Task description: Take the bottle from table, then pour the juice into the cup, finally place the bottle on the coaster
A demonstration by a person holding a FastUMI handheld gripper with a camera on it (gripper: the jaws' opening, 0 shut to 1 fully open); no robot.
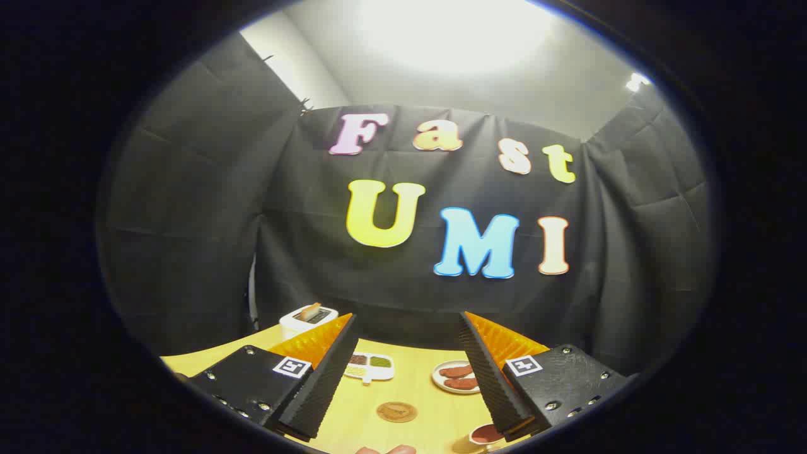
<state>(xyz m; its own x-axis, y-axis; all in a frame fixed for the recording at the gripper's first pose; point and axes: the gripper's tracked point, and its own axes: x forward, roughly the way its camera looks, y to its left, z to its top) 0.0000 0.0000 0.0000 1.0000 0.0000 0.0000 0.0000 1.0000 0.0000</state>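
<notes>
My gripper [406, 328] is held high over a yellow wooden table [416, 391], its two fingers spread wide with nothing between them. Down between the fingers lies a small round brown coaster [397, 412]. Close under the right finger stands a cup [486, 435] with dark red contents, partly hidden by that finger. At the very near side, between the fingers, fingertips of a person's hand [386, 449] just show.
Beyond the coaster sits a white divided dish [371, 366] with brown and green fillings. A white plate [455, 377] with reddish-brown pieces lies by the right finger. A white box [307, 319] with something orange in it stands at the far left of the table.
</notes>
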